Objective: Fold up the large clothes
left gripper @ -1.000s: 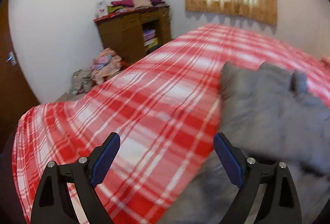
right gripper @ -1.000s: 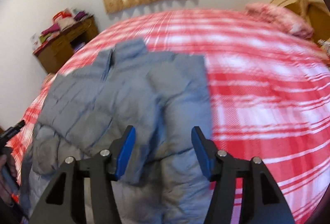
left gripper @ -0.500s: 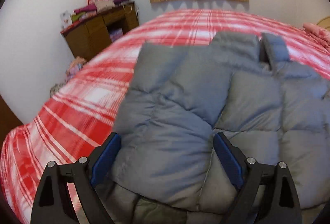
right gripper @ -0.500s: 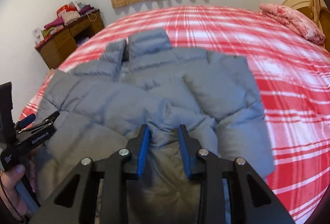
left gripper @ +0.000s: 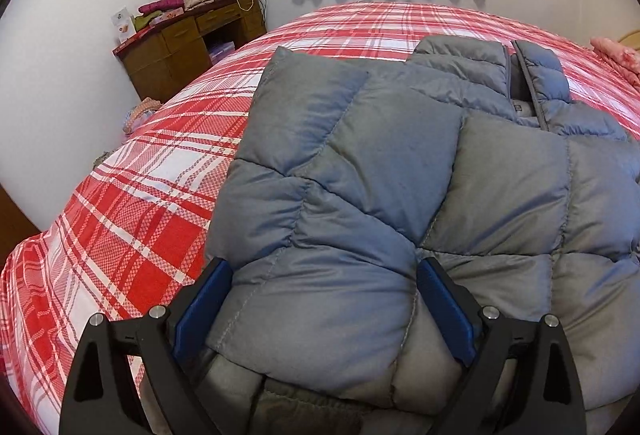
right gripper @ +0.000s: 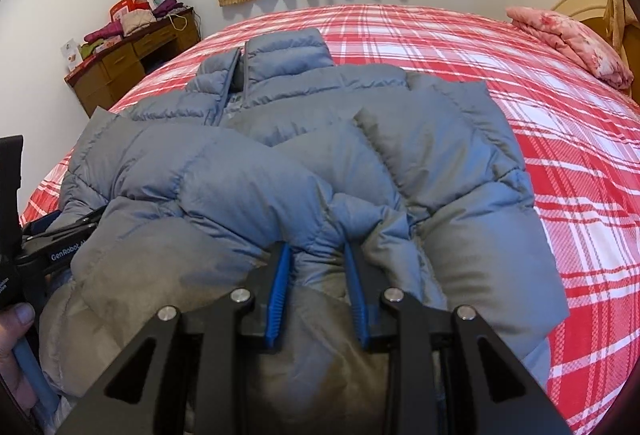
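Folding is going on with a grey puffer jacket (right gripper: 280, 163) that is lying on the bed with the red plaid cover (right gripper: 560, 123); in the right wrist view the jacket is filling the middle and the 9 o'clock side, with its collar (right gripper: 280, 55) pointing toward 12 o'clock and both sleeves lying across the body. The right gripper (right gripper: 318, 291) is pinching a bunched fold of the near hem between its blue pads, so its jaws are standing close together and clamped on the jacket. The left gripper (left gripper: 324, 307) is standing wide apart around the near edge of the folded sleeve (left gripper: 320, 275), and its pads (left gripper: 202, 309) are not pressing on the fabric, so it is holding nothing. At 9 o'clock in the right wrist view a person's hand (right gripper: 18, 359) is carrying that left gripper. To do this step well, I think the left gripper is needing to close on the hem at the same depth as the right one, taking all layers together, because thick padded fabric is slipping out easily. Both hands are then needing to lift evenly and carry the hem toward 12 o'clock, keeping the sleeves inside. A wooden desk (left gripper: 188, 43) with piled clothes is standing near 10 o'clock, well apart from the work.
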`<act>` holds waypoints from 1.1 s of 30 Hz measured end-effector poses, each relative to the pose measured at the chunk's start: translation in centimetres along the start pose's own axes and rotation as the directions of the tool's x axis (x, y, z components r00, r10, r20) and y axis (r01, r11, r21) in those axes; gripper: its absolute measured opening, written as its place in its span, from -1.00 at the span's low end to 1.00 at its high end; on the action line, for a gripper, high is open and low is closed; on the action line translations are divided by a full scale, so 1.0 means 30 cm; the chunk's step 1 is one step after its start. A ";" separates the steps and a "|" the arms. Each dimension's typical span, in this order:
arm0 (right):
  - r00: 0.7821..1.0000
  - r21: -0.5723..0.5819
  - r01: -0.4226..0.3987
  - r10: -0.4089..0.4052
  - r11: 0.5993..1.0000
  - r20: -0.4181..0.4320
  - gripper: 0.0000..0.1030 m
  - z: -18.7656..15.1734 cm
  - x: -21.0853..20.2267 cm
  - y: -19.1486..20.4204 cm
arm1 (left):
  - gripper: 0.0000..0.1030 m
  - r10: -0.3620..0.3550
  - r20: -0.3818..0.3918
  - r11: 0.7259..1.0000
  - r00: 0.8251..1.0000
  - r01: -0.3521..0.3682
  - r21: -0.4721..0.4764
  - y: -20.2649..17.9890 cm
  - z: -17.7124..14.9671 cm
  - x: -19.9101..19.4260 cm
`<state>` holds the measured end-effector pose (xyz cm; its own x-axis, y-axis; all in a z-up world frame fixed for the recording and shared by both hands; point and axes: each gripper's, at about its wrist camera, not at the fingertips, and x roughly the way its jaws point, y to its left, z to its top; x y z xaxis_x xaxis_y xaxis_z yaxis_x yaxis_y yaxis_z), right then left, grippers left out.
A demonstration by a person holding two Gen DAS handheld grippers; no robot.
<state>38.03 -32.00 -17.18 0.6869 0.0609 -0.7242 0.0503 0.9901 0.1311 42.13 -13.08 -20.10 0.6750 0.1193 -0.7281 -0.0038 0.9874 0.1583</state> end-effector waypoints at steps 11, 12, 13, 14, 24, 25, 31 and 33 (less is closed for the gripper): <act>1.000 -0.024 0.028 -0.028 0.999 -0.007 -0.37 0.000 0.008 0.021 | 0.85 0.025 -0.001 0.999 1.000 -0.025 0.020 -0.022 0.001 -0.005; 1.000 -0.022 0.018 -0.018 1.000 -0.010 -0.38 0.006 -0.004 0.016 | 0.85 0.030 -0.010 0.999 0.999 -0.030 0.011 -0.012 0.005 -0.016; 1.000 -0.012 0.010 -0.010 1.000 -0.009 -0.39 0.013 -0.024 0.008 | 0.85 0.033 -0.033 0.999 0.999 -0.034 -0.009 0.006 0.014 -0.038; 1.000 0.014 -0.021 0.021 1.000 0.014 -0.39 0.029 -0.065 -0.006 | 0.85 0.015 -0.036 0.999 0.999 -0.016 -0.029 0.025 0.028 -0.065; 0.970 0.162 0.225 -0.237 0.961 0.057 -0.23 0.312 -0.060 -0.145 | 0.85 0.079 0.147 0.992 0.986 -0.063 -0.111 0.095 0.303 -0.101; 0.969 0.176 0.235 -0.244 0.956 0.031 -0.23 0.309 -0.015 -0.165 | 0.85 0.092 0.133 0.990 0.987 -0.077 -0.115 0.088 0.309 -0.064; 0.962 0.181 0.272 -0.268 0.945 -0.046 -0.23 0.226 0.135 -0.204 | 0.85 0.090 0.000 0.995 0.996 -0.090 -0.051 -0.004 0.246 0.151; 0.960 0.162 0.281 -0.280 0.946 -0.030 -0.20 0.215 0.135 -0.195 | 0.85 0.103 0.007 0.994 0.995 -0.102 -0.045 -0.025 0.221 0.162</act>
<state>45.19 -38.36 -16.53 0.6230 -0.2148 -0.7522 0.3579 0.9333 0.0299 50.31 -13.92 -19.32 0.6758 0.2193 -0.7037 -0.1059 0.9737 0.2018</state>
